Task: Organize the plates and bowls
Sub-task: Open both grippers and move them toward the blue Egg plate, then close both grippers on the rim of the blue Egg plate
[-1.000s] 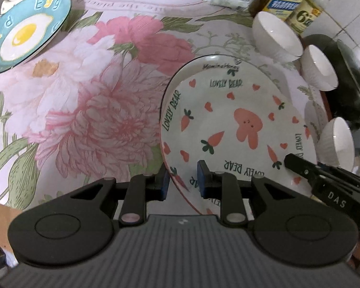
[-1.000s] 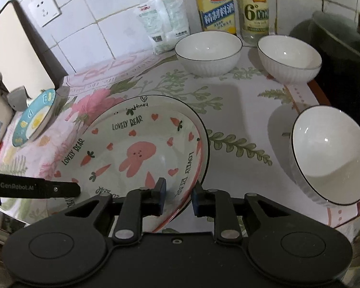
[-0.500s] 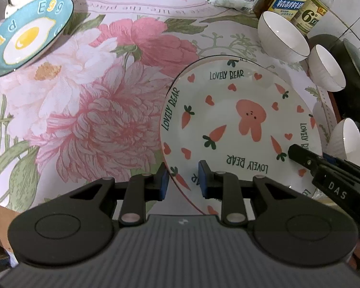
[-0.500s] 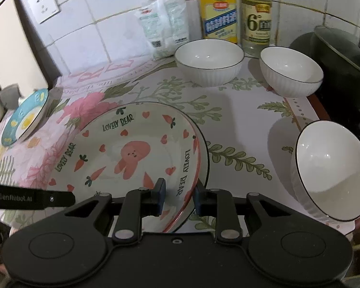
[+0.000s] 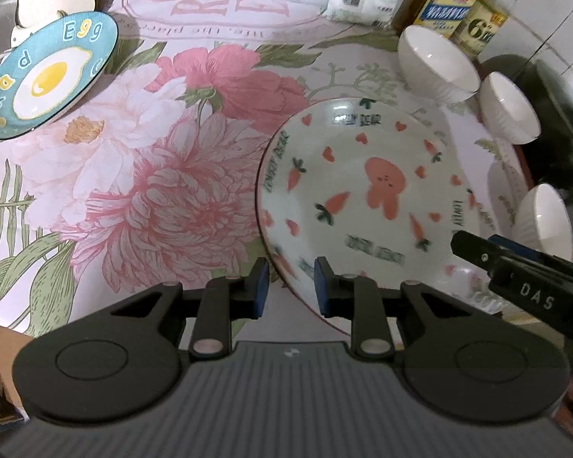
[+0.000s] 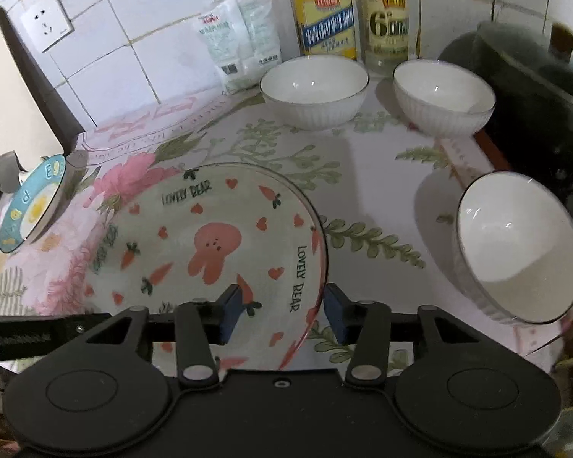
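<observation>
Floral cloth (image 6: 366, 175) spread over the counter, pink blooms toward nine o'clock, green sprigs toward three. Against the tiled wall (image 6: 141, 11) at twelve o'clock: yellow-labelled bottle (image 6: 326, 19) just beside a clear bottle (image 6: 387, 23) marked "6°". White packet (image 6: 242, 36) leaning on the tiles at eleven o'clock. Wall socket (image 6: 47, 24) at ten o'clock, cord running up from it. Pale board (image 6: 7, 87) propped upright at nine o'clock. Dark wok (image 6: 534, 95) at two o'clock, off the cloth's edge.
</observation>
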### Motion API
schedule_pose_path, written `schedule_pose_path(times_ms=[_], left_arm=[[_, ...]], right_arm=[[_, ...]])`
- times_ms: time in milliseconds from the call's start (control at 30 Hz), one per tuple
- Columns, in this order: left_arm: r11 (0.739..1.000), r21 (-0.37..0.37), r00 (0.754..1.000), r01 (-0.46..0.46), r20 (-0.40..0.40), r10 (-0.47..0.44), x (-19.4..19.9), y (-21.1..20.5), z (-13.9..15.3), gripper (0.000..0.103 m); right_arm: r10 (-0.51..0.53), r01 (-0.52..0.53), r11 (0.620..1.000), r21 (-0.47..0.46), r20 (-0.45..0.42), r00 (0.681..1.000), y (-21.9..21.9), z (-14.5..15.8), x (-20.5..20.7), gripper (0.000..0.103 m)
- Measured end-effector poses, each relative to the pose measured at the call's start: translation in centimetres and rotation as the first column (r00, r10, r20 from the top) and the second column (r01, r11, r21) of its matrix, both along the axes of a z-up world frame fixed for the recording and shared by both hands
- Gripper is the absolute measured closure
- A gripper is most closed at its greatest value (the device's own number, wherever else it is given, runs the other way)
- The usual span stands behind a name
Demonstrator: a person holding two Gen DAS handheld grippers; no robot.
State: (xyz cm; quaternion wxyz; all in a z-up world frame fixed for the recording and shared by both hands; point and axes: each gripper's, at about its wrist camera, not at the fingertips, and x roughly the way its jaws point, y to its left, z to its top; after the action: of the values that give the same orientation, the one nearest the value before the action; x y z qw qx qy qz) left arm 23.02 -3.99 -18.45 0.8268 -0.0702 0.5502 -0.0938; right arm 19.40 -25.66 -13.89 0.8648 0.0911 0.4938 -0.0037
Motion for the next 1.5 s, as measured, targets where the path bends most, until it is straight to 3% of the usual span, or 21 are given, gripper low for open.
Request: schedule_pose_path(times_ms=[400,467,867,933,1100,1333,1500], left_arm=[[0.997,0.020,0.995,0.076,0.068,-0.077,-2.8,1.2,5.1,0.075],[0.996,0.034,0.993,0.087,0.083,-0.089,-3.4,1.7,6.2,0.062],[0.993,0.068,0.981,0.099,0.163,-0.109,-6.3,5.8,10.9,0.046],[0.993,0.082,0.979,0.084,0.177,-0.097,-6.6,6.6,11.4,0.040],[0.993,0.103,0.973,0.057,0.218,-0.078,-6.9,9.1,12.5,0.035],[0.997,0.081,0.953,-0.003,0.303,-0.022,-7.3,13.1,13.1,0.023],[0.996,0.062,0.929,-0.069,0.368,0.041,-6.7,15.9,13.2,0.007]], right_arm=[[0.118,-0.114,0.991,-0.064,0.055,0.992,1.9,5.2,-2.3,0.048],[0.135,-0.130,0.989,-0.071,0.061,0.989,2.4,6.1,-2.7,0.046],[0.238,-0.233,0.970,-0.074,0.070,0.969,6.0,11.0,-4.6,0.034],[0.261,-0.255,0.964,-0.074,0.077,0.962,6.7,11.7,-4.8,0.033],[0.333,-0.328,0.943,-0.057,0.126,0.935,9.0,13.5,-4.9,0.033],[0.427,-0.432,0.901,-0.043,0.264,0.865,12.6,15.8,-4.4,0.032],[0.491,-0.510,0.860,-0.031,0.321,0.810,15.5,15.7,-2.9,0.032]])
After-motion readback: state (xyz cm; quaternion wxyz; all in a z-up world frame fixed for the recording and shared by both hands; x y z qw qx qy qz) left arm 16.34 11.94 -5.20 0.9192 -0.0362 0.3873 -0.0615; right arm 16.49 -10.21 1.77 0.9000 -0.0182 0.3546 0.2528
